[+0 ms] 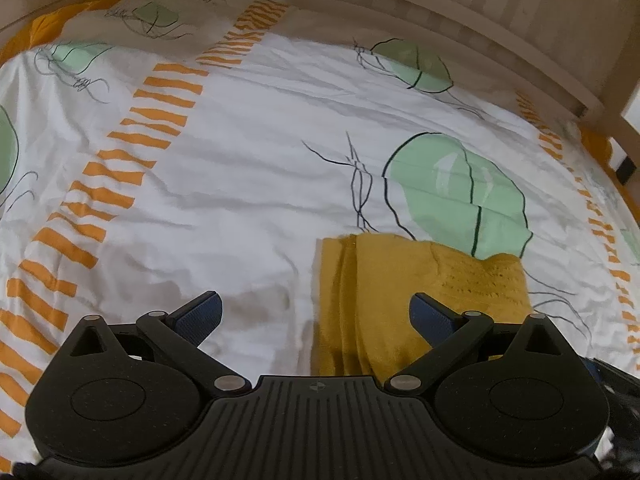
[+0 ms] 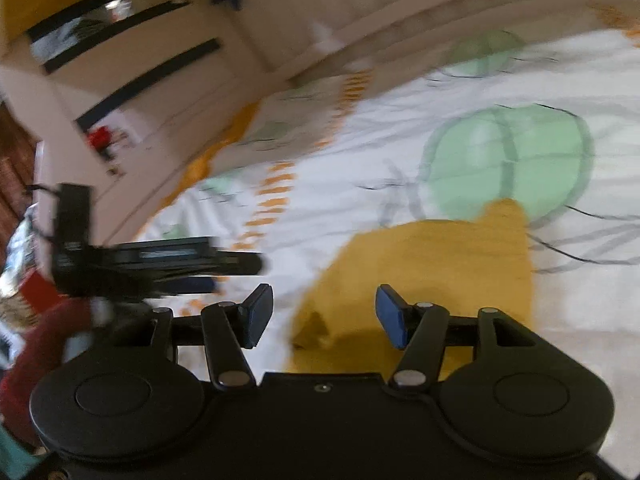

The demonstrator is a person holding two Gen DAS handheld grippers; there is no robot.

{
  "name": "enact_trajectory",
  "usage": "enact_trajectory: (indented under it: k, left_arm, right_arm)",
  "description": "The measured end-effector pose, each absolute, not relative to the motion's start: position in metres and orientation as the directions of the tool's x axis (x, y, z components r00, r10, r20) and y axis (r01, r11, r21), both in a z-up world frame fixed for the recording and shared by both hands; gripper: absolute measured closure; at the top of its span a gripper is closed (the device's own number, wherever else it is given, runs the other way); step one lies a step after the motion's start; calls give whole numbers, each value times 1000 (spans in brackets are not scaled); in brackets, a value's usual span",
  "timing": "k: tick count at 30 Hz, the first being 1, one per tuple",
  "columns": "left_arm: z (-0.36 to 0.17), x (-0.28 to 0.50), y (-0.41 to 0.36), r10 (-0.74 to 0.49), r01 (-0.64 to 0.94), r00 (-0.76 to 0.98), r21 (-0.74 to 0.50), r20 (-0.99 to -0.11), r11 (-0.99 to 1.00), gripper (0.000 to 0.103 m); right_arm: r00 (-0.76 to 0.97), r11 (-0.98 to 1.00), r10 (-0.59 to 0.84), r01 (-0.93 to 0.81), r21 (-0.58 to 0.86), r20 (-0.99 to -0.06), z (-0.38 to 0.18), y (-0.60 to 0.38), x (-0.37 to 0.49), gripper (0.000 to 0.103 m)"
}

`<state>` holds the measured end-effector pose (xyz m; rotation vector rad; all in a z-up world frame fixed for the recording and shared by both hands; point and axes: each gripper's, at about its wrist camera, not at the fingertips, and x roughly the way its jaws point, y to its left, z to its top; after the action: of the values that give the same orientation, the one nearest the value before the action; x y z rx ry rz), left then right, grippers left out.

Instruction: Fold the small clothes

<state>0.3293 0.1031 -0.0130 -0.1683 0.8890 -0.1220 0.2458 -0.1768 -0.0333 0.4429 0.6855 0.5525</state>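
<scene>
A small mustard-yellow garment lies folded on the bed's printed sheet, a knitted cuff at its right end. My left gripper hovers above the garment's left edge, open, nothing between its blue pads. In the blurred right wrist view the same yellow garment lies flat beneath and ahead of my right gripper. That gripper is open and empty. The left gripper appears there as a dark shape at the left.
The sheet is white with orange stripes and green leaf shapes. A pale wooden bed rail curves along the far side. A slatted headboard and a red sleeve show at the left of the right wrist view.
</scene>
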Motion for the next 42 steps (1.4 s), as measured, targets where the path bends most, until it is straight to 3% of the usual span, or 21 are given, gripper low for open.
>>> enact_trajectory:
  k: [7, 19, 25, 32, 42]
  left_arm:
    - [-17, 330, 95, -175, 59, 617, -177, -767, 982, 2]
    - [-32, 324, 74, -203, 137, 588, -151, -783, 979, 2]
    - [-43, 324, 64, -208, 151, 572, -148, -794, 977, 2]
    - [-59, 325, 59, -174, 139, 542, -117, -822, 983, 2]
    - [-83, 331, 70, -174, 91, 482, -149, -859, 985, 3]
  right_arm:
    - [615, 770, 605, -292, 568, -505, -65, -183, 245, 40]
    - [303, 595, 785, -613, 520, -541, -82, -84, 204, 40]
    - [403, 644, 763, -550, 532, -506, -70, -119, 203, 40]
    - [608, 783, 617, -409, 468, -501, -55, -175, 216, 37]
    - [706, 867, 493, -353, 351, -509, -53, -185, 257, 34]
